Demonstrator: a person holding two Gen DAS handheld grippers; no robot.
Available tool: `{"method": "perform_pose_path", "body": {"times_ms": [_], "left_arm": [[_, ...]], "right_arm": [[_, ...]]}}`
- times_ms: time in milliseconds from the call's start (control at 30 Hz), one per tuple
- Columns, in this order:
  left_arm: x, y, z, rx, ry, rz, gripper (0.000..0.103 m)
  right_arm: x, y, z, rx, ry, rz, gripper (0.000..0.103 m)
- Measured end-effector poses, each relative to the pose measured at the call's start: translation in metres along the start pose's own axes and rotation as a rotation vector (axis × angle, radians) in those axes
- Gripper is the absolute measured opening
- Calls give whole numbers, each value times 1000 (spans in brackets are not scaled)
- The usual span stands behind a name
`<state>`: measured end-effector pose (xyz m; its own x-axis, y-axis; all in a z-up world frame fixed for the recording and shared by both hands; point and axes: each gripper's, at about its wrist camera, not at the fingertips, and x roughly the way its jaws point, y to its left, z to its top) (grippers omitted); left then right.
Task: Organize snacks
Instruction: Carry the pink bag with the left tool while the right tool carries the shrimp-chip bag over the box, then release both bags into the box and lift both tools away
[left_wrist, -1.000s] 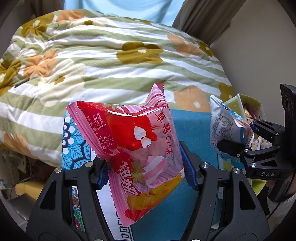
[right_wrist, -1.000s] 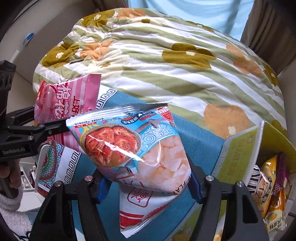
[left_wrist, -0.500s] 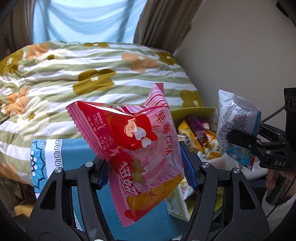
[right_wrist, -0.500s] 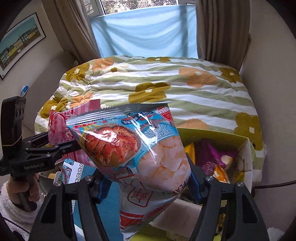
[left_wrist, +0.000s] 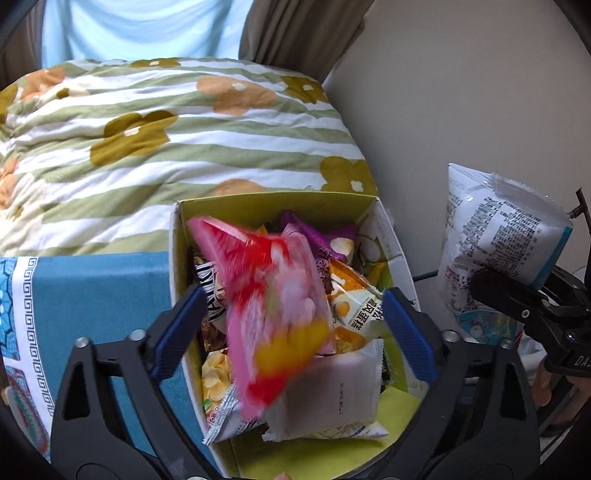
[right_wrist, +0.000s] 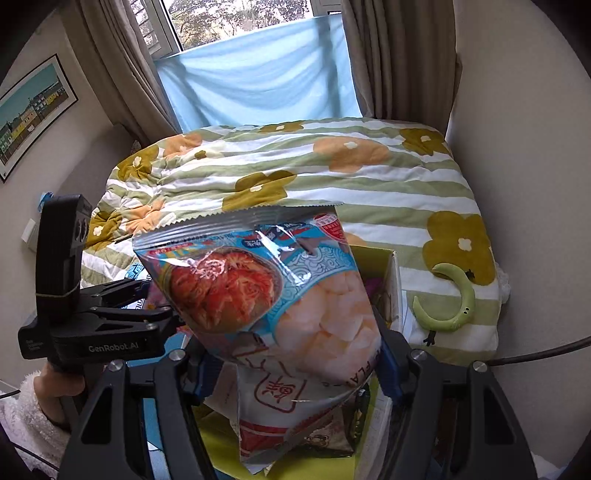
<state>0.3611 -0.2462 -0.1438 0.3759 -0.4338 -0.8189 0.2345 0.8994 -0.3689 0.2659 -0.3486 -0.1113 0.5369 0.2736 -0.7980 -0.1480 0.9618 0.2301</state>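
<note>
Pink packet (left_wrist: 275, 317) loose over box (left_wrist: 391, 240) | left gripper (left_wrist: 291, 330) opening

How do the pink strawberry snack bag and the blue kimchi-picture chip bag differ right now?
The pink strawberry snack bag is motion-blurred and free between the opening left gripper jaws, over the yellow-green cardboard box; the blue kimchi-picture chip bag is sharp, clamped in the right gripper. The pink bag looks slimmer, the blue one puffier. Both are sealed snack packets.
</note>
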Motion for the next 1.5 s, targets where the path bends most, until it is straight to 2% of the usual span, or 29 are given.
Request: {"method": "perform_pose_path", "body": {"times_ms": [333,500,767,800,900,933,1167,1300,1500], "left_arm": [[-23,32,-33,-117,-28,58,102],[-42,39,-47,-133,-64,91,102],[-64,29,-62,-121,-101,100,102],[-65,27,-64,-117,-103,105,102],[-67,23,-75,-112,-98,121,102],[-66,23,-80,-112,-92,127,102],[-74,29,-112,-110,-68,141,102],[-98,31,-125,-89,-107,140,102],[-161,28,-147,-21,-223,171,102]], "right_arm": [[13,-31,-3,18,18,93,65],[11,-35,-11,43,15,130,65],[-2,-35,-39,97,33,130,67],[-1,-34,-43,103,44,136,70],[-2,-34,-55,109,44,137,98],[-3,-33,-60,105,37,131,103],[-2,-35,-86,139,22,104,103],[-17,-27,-94,151,-25,88,103],[-63,5,-104,152,-147,61,103]]}}
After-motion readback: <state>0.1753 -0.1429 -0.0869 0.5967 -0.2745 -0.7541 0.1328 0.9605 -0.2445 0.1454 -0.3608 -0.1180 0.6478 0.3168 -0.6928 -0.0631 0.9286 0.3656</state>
